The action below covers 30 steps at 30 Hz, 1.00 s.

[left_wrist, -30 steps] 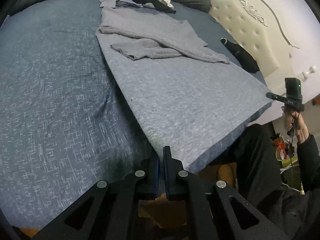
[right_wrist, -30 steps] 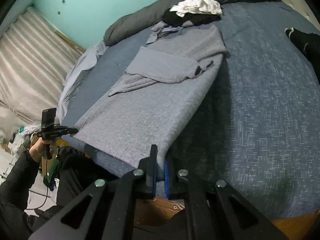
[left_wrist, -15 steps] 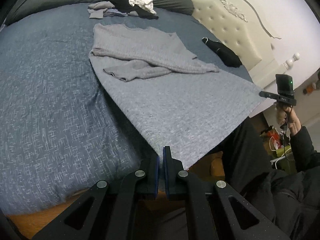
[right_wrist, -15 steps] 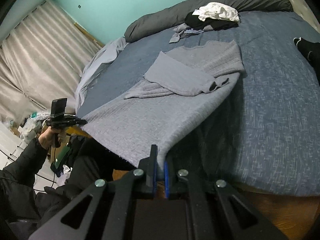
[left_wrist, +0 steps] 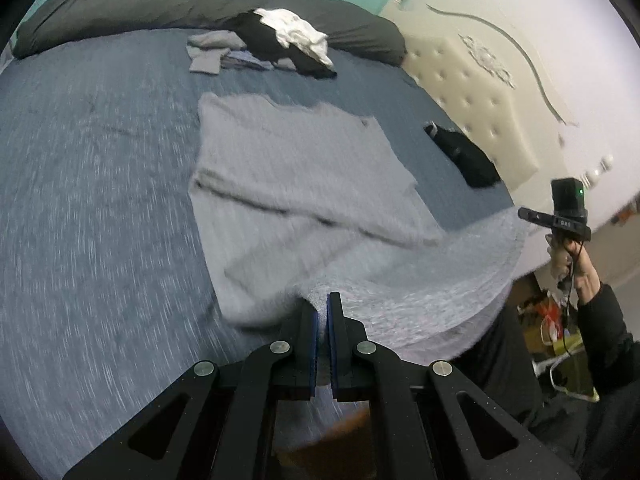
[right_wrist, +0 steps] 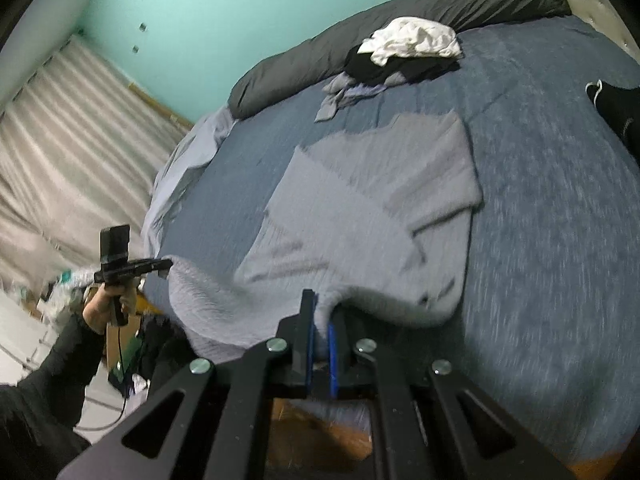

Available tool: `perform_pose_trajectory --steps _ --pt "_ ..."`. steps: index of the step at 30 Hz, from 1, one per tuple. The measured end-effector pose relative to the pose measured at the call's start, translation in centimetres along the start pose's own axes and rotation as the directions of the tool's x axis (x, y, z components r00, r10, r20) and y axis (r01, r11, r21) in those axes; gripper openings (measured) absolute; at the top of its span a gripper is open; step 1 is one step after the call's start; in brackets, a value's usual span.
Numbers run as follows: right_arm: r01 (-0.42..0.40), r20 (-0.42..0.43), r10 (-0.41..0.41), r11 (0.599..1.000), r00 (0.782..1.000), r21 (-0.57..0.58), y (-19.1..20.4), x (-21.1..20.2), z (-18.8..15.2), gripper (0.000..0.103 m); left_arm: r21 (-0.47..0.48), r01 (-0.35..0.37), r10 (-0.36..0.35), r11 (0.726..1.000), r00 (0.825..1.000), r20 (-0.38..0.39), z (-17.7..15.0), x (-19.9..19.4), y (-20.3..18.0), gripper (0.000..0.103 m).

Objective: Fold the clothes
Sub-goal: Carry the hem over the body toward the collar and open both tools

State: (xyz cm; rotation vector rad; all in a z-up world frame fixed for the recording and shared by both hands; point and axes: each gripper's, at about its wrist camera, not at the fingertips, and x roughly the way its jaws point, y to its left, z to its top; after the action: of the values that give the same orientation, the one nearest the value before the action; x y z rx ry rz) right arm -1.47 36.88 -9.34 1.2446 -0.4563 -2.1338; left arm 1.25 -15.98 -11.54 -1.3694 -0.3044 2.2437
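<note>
Blue bed (left_wrist: pixel 100 208), sweater (left_wrist: pixel 296 184) spread: left gripper (left_wrist: pixel 322 312) and right gripper (right_wrist: pixel 320 312) each pinch a hem corner tight. Carry both level toward the shoulders.

My left-wrist camera sits just behind the left claw (left_wrist: pixel 322 312) and looks forward along its fingers, out over the bed (left_wrist: pixel 100 220) toward the padded headboard (left_wrist: pixel 480 100), which lies ahead and to the claw's right. My right-wrist camera rides the same way behind the right claw (right_wrist: pixel 320 312), facing across the bed toward the teal wall (right_wrist: pixel 240 12) and the curtains (right_wrist: pixel 60 140) off to that claw's left. Both sit close above the near bed edge. Both views share the grey sweater (left_wrist: pixel 300 184) ahead and the clothes pile (right_wrist: pixel 404 52) beyond. Each view catches the other claw out to its side.
</note>
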Motion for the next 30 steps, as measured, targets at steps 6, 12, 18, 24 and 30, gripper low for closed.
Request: perform_pose_trajectory --steps 6,12,18,24,30 --pt "0.032 0.014 -0.033 0.997 0.999 0.064 -4.1 3.1 6.8 0.005 -0.071 -0.007 0.008 0.997 1.0 0.015 7.0 4.8 5.3 0.004" --pt "0.072 0.013 -0.074 0.99 0.997 0.118 -8.6 7.9 13.2 0.005 -0.145 0.007 -0.003 0.989 1.0 0.022 13.6 10.4 10.7 0.004" --pt "0.114 0.026 -0.119 0.981 0.993 0.154 -12.8 12.5 18.6 0.005 -0.218 0.023 -0.014 0.976 0.999 0.041 19.0 14.0 14.5 0.004" --pt "0.18 0.027 -0.19 0.961 0.981 0.209 -16.9 17.2 21.5 0.005 -0.291 0.004 0.003 0.957 1.0 0.022 22.0 19.5 17.5 0.007" --pt "0.257 -0.003 -0.265 0.932 0.964 0.257 -19.0 20.4 21.4 0.008 -0.336 0.002 0.023 0.942 0.997 0.07 22.2 21.0 18.4 0.019"
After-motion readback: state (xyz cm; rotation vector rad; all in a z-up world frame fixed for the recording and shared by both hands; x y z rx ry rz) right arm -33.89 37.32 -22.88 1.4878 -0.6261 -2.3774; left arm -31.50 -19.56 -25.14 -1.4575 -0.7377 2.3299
